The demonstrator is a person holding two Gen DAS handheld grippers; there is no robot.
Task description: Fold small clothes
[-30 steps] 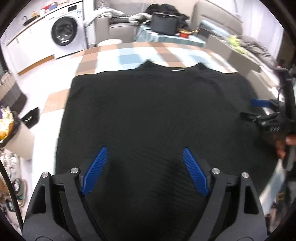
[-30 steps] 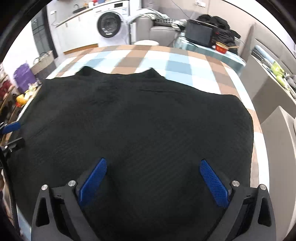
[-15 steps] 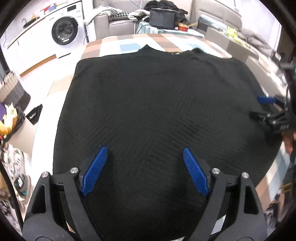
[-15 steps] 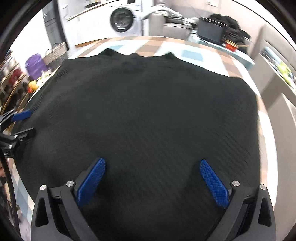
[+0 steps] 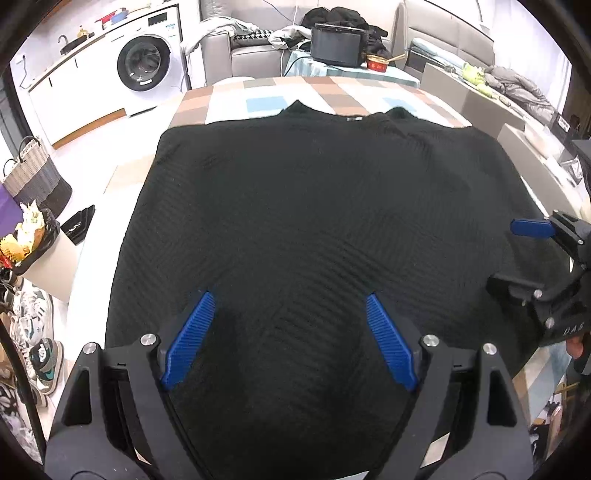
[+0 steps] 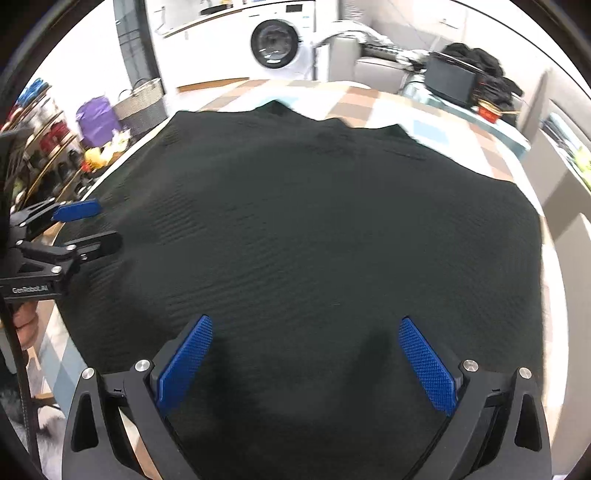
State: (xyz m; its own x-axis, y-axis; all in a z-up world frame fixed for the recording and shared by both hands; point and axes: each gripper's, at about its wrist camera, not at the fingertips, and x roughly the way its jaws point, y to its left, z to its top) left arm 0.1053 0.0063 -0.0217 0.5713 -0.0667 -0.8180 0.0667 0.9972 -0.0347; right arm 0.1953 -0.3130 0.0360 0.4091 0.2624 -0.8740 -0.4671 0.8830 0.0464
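Black garment (image 5: 314, 221) lies flat (checked cloth (image 5: 332, 88) beneath); both grippers gape empty.

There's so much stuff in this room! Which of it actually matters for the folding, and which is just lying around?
Part of the job:
- black sweater, spread flat
- checked table under it
- left gripper, fingers open
- right gripper, fingers open

Just lying about:
- washing machine
- woven basket
- shoes
- sofa
- red bowl

Black ribbed sweater (image 5: 314, 221) on a checked tablecloth (image 5: 332, 92) (tan, blue, white squares); blue-padded black tongs (image 5: 288, 336).
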